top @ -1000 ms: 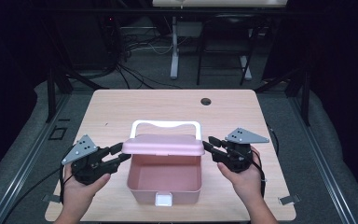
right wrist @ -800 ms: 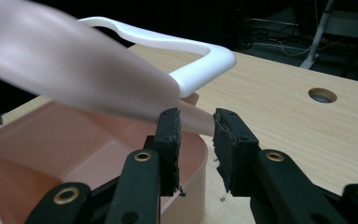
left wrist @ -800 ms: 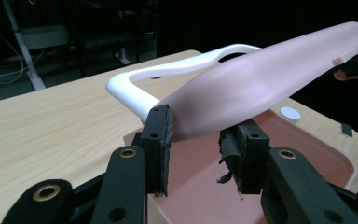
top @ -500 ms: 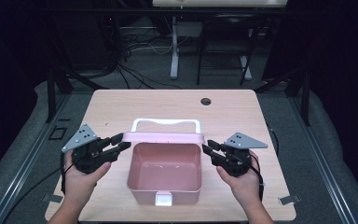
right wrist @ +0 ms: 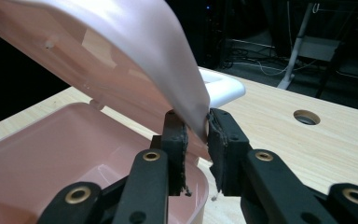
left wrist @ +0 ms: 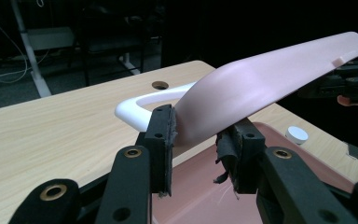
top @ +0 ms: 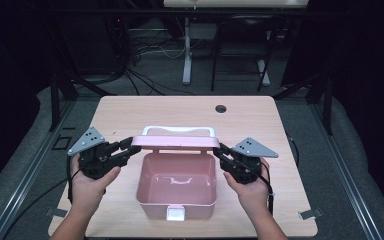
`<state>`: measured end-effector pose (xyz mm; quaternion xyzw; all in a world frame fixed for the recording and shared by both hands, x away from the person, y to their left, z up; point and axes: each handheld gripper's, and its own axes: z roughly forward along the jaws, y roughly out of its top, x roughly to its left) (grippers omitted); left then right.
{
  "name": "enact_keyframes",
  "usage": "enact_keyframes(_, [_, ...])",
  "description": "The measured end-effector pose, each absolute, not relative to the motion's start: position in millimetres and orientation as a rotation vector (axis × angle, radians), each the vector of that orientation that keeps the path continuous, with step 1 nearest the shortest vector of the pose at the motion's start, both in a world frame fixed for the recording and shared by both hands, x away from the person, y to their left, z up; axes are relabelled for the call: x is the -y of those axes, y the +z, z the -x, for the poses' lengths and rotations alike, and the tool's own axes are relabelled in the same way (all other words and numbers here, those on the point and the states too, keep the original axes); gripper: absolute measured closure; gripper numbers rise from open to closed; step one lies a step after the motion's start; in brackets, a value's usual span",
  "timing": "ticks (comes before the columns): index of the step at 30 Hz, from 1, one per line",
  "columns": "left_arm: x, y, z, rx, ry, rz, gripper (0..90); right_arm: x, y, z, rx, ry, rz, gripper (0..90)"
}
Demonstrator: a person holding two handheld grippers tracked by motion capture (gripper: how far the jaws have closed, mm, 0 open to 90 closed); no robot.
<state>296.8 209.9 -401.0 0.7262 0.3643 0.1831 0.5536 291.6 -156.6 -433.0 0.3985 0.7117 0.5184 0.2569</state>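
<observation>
Now we hold the pink lid (top: 179,143) by its two short ends, half raised over the open pink box (top: 176,186).

Nearest us, the box's white latch (top: 175,214); beyond it the lid's long axis runs crosswise between the left gripper (top: 126,148) and right gripper (top: 222,151), each equally near. Right gripper view: jaws, which have just been closing, pinch the lid's edge (right wrist: 193,119). Left gripper view: one pad touches; we cannot tell a firm grip. Farther back, the white handle (left wrist: 142,105) and table (top: 130,112).
</observation>
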Motion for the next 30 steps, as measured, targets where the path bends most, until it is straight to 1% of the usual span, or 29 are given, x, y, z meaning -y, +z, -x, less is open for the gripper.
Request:
enact_keyframes(5, [-209.5, -401.5, -299.2, -0.868, 0.431, -1.716, 66.3, 155.5, -432.7, -294.1, -1.907, 1.402, -1.09, 78.9])
enact_keyframes(11, [-211.6, -409.6, -296.8, -0.88, 0.417, -1.718, 63.5, 153.6, -432.6, -295.4, -1.879, 1.393, -1.102, 80.6])
enact_keyframes(30, [-212.7, -465.8, -287.3, -0.949, 0.335, -1.788, 61.3, 148.6, -430.5, -300.7, -1.834, 1.365, -1.142, 82.9])
